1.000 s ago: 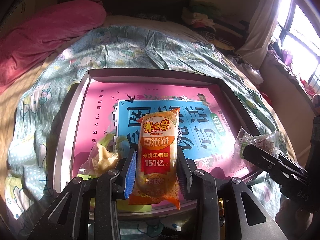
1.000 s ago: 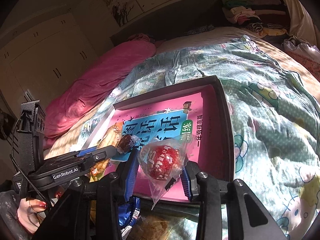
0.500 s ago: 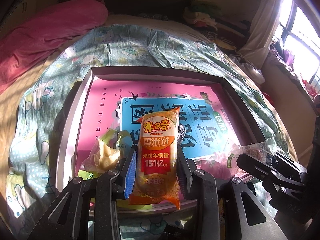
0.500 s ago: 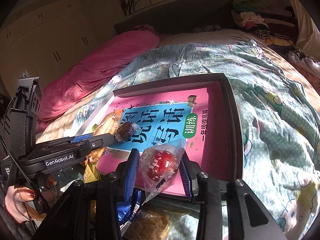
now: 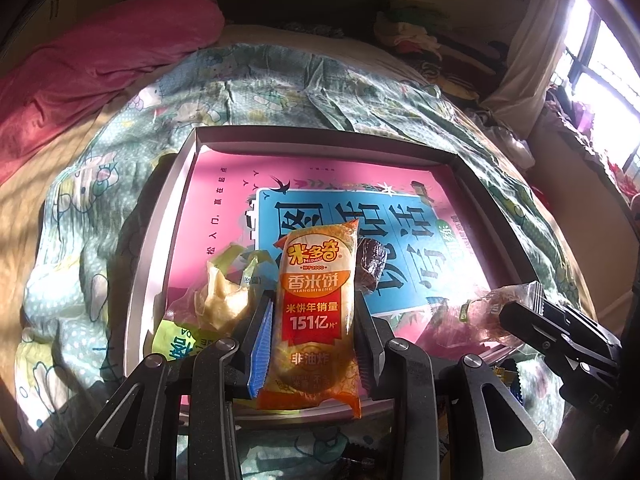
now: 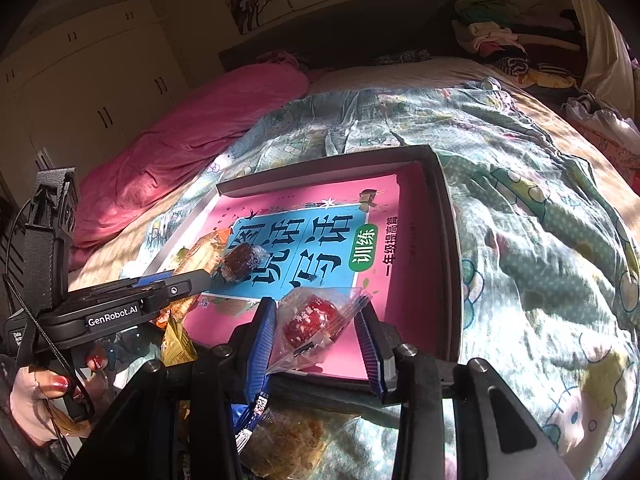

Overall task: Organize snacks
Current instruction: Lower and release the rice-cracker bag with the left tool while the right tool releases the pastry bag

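— Snacks: what's in the left gripper (image 5: 310, 322)?
— An orange rice-cracker pack (image 5: 315, 312) reading "151", clamped over the tray's (image 5: 320, 142) near edge.
— And the right gripper (image 6: 318, 330)?
— Closed on a clear-wrapped red sweet (image 6: 309, 320), there too. "GenRobot.AI" shows on the left one.

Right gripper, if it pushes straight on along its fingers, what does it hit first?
Most likely the pink book cover lying in the tray. The right gripper, shut on a clear packet with a red sweet, points down at it. The dark wrapped sweet sits off to the left; depth is uncertain.
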`<state>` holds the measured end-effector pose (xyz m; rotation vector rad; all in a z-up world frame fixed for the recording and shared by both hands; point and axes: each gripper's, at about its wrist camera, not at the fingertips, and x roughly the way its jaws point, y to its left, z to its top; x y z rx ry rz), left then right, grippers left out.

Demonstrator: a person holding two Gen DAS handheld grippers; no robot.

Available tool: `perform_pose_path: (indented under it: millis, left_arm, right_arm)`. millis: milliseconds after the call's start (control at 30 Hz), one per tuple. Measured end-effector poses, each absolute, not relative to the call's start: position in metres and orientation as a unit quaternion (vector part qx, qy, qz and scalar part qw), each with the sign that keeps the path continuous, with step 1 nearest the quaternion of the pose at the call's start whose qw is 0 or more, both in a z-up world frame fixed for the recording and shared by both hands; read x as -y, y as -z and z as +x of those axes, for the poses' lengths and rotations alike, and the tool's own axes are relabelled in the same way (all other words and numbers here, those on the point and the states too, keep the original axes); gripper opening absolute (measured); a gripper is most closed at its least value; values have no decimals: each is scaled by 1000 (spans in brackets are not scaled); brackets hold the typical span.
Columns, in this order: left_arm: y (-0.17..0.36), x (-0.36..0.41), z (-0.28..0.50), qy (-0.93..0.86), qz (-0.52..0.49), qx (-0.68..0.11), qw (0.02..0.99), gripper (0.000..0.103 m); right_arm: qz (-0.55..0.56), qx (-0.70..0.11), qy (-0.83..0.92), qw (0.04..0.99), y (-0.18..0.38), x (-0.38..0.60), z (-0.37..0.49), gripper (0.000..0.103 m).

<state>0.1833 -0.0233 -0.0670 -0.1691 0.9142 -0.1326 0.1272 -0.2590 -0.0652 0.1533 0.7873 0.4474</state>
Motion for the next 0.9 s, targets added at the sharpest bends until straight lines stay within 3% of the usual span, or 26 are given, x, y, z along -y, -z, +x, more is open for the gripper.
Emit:
perform_pose_path:
  millis: [900]
  left_arm:
    - [65,24,176,65,-84,-449,887,38]
  right_arm:
    - [83,-373,-182,906,58,278,119,42]
